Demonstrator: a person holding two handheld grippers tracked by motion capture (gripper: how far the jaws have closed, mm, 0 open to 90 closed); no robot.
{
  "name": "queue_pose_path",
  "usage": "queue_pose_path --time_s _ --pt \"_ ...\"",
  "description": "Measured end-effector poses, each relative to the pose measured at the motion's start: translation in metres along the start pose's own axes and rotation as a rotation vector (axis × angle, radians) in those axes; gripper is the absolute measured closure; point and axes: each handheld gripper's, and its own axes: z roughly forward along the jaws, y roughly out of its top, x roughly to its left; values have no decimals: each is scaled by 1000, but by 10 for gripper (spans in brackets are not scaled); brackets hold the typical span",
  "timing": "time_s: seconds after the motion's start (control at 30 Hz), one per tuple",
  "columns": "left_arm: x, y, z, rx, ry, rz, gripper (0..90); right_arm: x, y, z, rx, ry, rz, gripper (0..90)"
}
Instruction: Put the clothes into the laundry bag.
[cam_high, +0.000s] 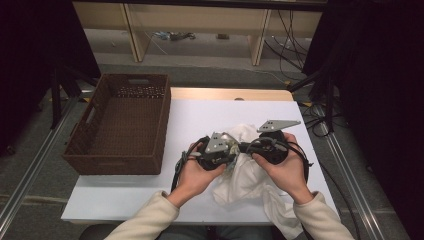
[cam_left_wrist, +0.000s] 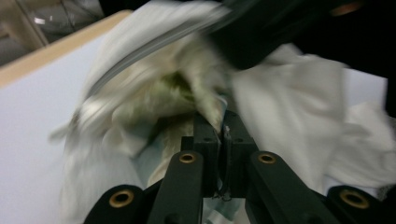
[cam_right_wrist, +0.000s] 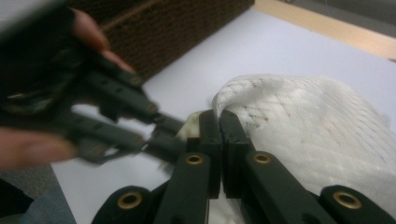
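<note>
A crumpled white cloth (cam_high: 245, 175) lies on the white table (cam_high: 220, 110), and the person's two hands meet over it. My left gripper (cam_high: 234, 150) points right, and my right gripper (cam_high: 246, 146) points left, tip to tip. In the left gripper view, the left gripper (cam_left_wrist: 223, 122) is shut with a fold of the cloth (cam_left_wrist: 289, 107) pinched at its tips. In the right gripper view, the right gripper (cam_right_wrist: 218, 116) is shut on the knitted edge of the cloth (cam_right_wrist: 299, 130). The left gripper (cam_right_wrist: 163, 128) reaches in beside it, blurred.
A brown woven basket (cam_high: 120, 125) stands on the table's left part, with nothing in the part I see. Its wall (cam_right_wrist: 177, 28) rises behind the left hand. Bare table lies beyond the cloth. Dark stands and cables flank the table on the floor.
</note>
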Motion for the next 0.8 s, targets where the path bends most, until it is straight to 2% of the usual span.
queue_pose_path --time_s 0.03,0.1,0.17,0.2,0.23,0.27,0.3,0.33,0.37,0.4,0.43,0.47,0.5,0.53,0.57,0.6,0.63,0.67,0.7,0.73,0.77,0.8 --pt "-3 3 -5 2 1 23 853 4 1 -4 2 2 15 900" --pt "-9 8 -13 -28 -11 1 853 7 4 -8 -14 12 -26 900" --pt "-11 10 -17 -25 -7 5 851 11 6 -12 -26 25 -33 900" --pt "-10 10 -16 -15 -1 1 850 13 6 -12 -18 42 -19 900" --pt "-6 8 -13 -11 12 9 850 13 6 -11 -17 48 -35 900" --pt "-6 8 -13 -11 12 9 849 13 5 -9 -7 47 -18 900" --pt "1 4 -9 3 22 28 849 11 4 -6 8 66 -18 900" --pt "14 -5 6 27 57 -17 848 10 2 -2 22 64 -20 900" --pt "20 -11 14 37 82 -41 848 10 0 2 46 77 2 900" --pt "26 -15 21 48 104 -50 848 9 -1 7 62 92 1 900" --pt "30 -17 27 58 114 -60 847 8 -3 10 75 96 20 900" --pt "30 -17 27 58 114 -60 844 6 -3 13 74 106 3 900" --pt "35 -21 39 36 112 -79 839 7 -4 13 87 83 31 900" --pt "35 -21 39 41 114 -62 829 5 -4 14 84 77 16 900" --pt "35 -21 39 41 114 -62 806 2 -4 13 74 64 2 900" --pt "34 -19 38 29 106 -48 754 0 -4 11 70 51 16 900" --pt "33 -18 36 14 93 -64 697 -1 -4 8 75 51 29 900" --pt "33 -16 30 24 87 -41 624 -3 -3 6 69 44 22 900" --pt "31 -15 26 12 84 -38 542 -3 -3 4 70 39 30 900" --pt "30 -15 21 24 78 -21 462 -4 -3 4 65 39 32 900" --pt "28 -14 14 42 74 -11 411 -3 -3 3 60 32 45 900" --pt "26 -15 8 31 79 -9 374 -4 -3 3 62 38 37 900"
